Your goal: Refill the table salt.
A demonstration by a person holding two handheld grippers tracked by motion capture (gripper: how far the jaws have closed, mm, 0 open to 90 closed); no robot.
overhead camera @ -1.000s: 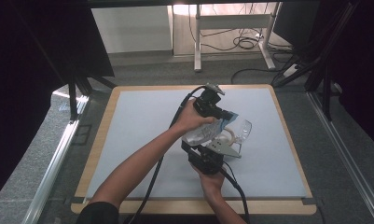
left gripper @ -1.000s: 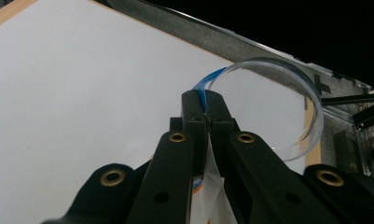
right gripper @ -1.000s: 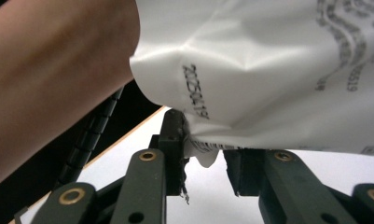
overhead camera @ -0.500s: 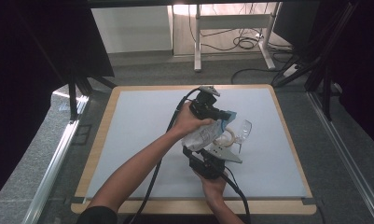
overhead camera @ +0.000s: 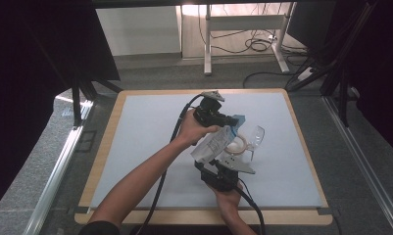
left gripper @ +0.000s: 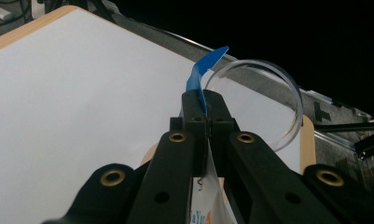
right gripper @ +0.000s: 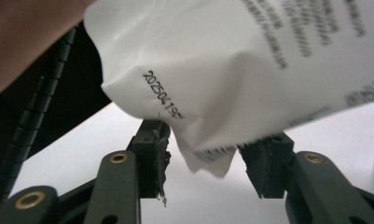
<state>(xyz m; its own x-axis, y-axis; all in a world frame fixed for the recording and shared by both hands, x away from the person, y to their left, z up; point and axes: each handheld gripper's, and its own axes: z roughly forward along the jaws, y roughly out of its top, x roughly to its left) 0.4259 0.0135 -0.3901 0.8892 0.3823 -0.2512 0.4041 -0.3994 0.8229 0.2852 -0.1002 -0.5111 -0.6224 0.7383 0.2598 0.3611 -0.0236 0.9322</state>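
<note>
My left gripper [overhead camera: 232,122] is shut on the blue top strip [left gripper: 201,74] of a white printed packet [overhead camera: 212,145], which it holds up over the mat. The packet hangs down and toward the person. My right gripper [overhead camera: 207,165] points up at it from below. In the right gripper view the packet's crumpled bottom corner [right gripper: 208,158] hangs between my right gripper's [right gripper: 208,165] jaws. They have just been opening, and their pads do not press on it. A clear glass [left gripper: 273,93] stands just beyond the packet.
The pale grey mat [overhead camera: 150,142] lies on a wood-edged table [overhead camera: 103,161]. A pale ring-shaped thing [overhead camera: 236,146] sits next to the glass [overhead camera: 256,136]. Black cables trail from both grippers toward the person. Dark frames and a desk's legs [overhead camera: 207,44] stand beyond the far edge.
</note>
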